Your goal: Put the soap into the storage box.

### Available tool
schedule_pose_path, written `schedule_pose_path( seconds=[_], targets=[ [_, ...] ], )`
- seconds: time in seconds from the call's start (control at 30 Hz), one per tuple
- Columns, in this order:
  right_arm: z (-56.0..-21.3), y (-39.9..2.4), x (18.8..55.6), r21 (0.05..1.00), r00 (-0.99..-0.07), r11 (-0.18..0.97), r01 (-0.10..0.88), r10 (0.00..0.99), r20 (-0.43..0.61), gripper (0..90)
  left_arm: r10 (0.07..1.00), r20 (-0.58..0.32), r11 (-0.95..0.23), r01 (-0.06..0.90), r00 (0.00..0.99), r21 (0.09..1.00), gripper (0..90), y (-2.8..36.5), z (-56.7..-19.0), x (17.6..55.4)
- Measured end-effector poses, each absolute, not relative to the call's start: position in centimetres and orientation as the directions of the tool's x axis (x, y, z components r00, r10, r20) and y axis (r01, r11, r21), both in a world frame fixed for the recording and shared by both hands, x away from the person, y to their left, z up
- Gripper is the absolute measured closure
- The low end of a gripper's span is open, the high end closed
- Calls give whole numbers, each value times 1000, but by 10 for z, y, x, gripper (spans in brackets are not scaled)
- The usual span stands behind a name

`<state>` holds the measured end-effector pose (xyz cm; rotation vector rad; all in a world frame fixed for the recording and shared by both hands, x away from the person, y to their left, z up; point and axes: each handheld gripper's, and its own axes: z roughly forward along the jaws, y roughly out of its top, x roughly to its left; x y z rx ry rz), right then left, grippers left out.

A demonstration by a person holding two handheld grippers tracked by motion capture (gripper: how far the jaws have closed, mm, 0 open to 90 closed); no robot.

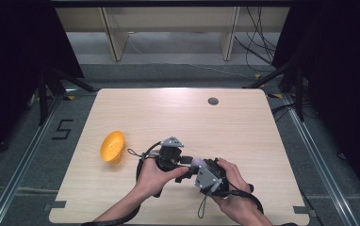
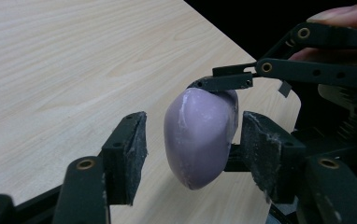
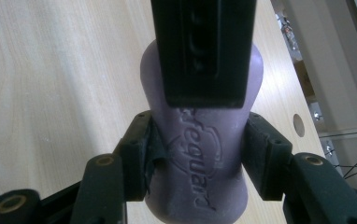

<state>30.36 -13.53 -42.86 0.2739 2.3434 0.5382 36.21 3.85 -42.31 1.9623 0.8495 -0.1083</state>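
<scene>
The right tongs (image 3: 197,154) clamp the purple soap (image 3: 200,158) — the left tongs (image 2: 193,149) stand half open around it, one pad touching.

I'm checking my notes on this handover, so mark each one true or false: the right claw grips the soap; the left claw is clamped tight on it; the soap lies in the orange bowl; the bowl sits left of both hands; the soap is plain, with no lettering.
1. The right claw grips the purple soap bar by its two sides. True.
2. The left claw is clamped tight on it. False: the soap is between its jaws, but a gap shows beside one pad.
3. The soap lies in the orange bowl. False: it is held over the table, apart from the bowl.
4. The bowl sits left of both hands. True.
5. The soap is plain. False: lettering is pressed into its face.
</scene>
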Motion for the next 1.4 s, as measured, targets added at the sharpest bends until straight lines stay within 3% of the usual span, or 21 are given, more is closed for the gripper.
schedule_pose_path(
  seconds=[0.53, 1.0, 1.4],
  targets=[
    [-428, -134, 301, 468, -724, 883, 42, 349, -594, 501, 492, -434, -297, 614, 755, 731, 521, 35, -425, 365],
    [-426, -133, 304, 426, -713, 905, -15, 289, -639, 501, 474, -465, -293, 632, 748, 717, 522, 36, -427, 369],
    [-428, -131, 301, 466, -721, 885, 7, 327, -610, 500, 482, -467, -306, 643, 741, 702, 585, 37, -421, 368]
  ],
)
